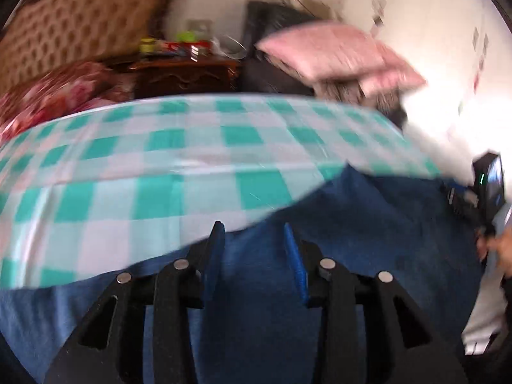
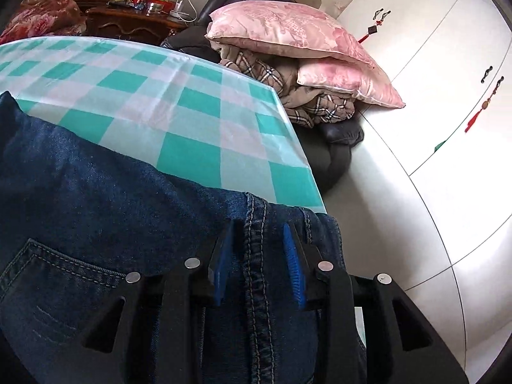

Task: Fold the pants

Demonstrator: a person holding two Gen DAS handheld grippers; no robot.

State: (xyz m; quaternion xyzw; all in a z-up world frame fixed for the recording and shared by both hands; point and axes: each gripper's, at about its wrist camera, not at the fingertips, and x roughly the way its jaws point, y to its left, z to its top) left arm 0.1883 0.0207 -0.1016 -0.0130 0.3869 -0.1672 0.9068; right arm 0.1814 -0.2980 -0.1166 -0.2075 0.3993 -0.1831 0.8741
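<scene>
Dark blue denim pants [image 1: 368, 224] lie on a bed with a green and white checked sheet [image 1: 160, 160]. My left gripper [image 1: 252, 230] is open above the denim near its edge, with blue pads on its fingers [image 1: 294, 256]; this view is blurred. My right gripper [image 2: 259, 233] is open over the pants [image 2: 96, 208], its fingers either side of a stitched seam near the waist at the bed's corner. A back pocket [image 2: 57, 288] shows to its left. The other gripper [image 1: 489, 185] shows at the right edge of the left wrist view.
Pink pillows [image 2: 288, 32] and a plaid blanket [image 2: 313, 102] are piled on a dark chair beyond the bed. A wooden nightstand [image 2: 134, 22] with small items stands by the padded headboard [image 1: 70, 25]. A red floral pillow [image 1: 57, 92] lies at the head. White wardrobe doors [image 2: 448, 96] stand to the right.
</scene>
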